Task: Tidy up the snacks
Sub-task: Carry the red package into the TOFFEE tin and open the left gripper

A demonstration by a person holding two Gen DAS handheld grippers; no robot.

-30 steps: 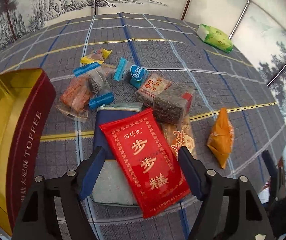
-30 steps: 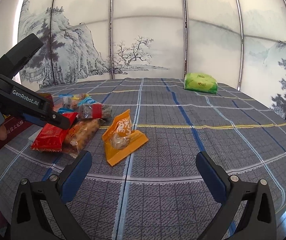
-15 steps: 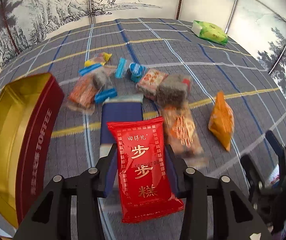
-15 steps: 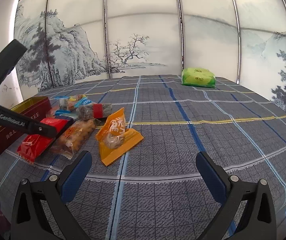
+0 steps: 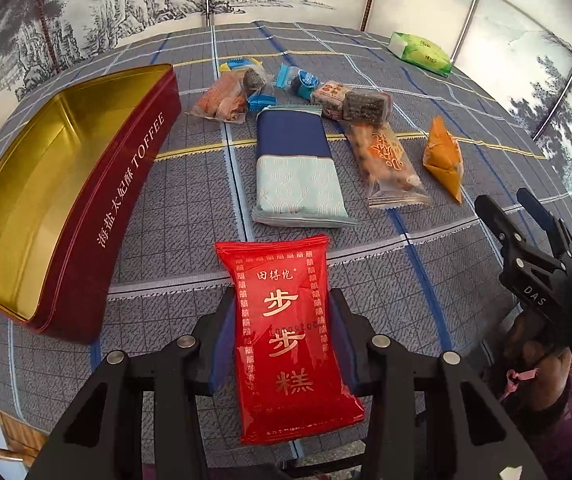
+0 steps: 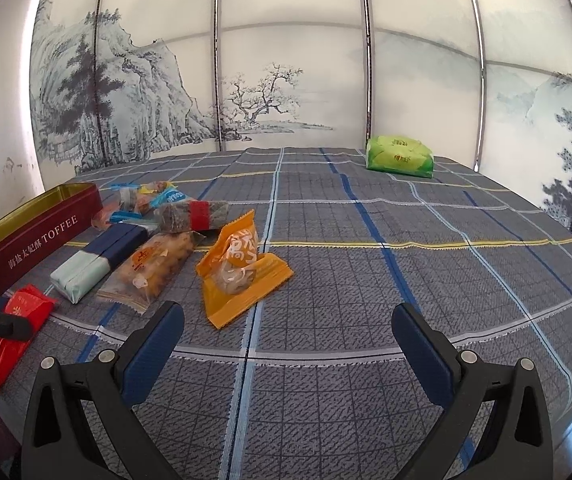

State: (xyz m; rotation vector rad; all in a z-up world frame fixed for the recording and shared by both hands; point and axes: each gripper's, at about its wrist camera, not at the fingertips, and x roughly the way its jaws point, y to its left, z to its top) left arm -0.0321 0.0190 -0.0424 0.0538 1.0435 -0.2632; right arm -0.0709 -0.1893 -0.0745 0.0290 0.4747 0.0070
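The left tongs are clenched on the red packet – lifted clear of the tabletop, right of the empty toffee tin. The right tongs hang released, holding nothing. Every other snack, blue-and-white packet and orange pouch included, remains outside the tin – barely started, I judge.

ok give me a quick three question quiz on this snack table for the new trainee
1. True or false: the red packet is clamped in the left tool.
2. Which is open and holding nothing? A) left tool B) right tool
3. Fill in: the toffee tin has no ____ inside it.

Key: 1 true; 2 B; 3 snacks. The rest, such as the blue packet and orange packet, lie on the tablecloth.
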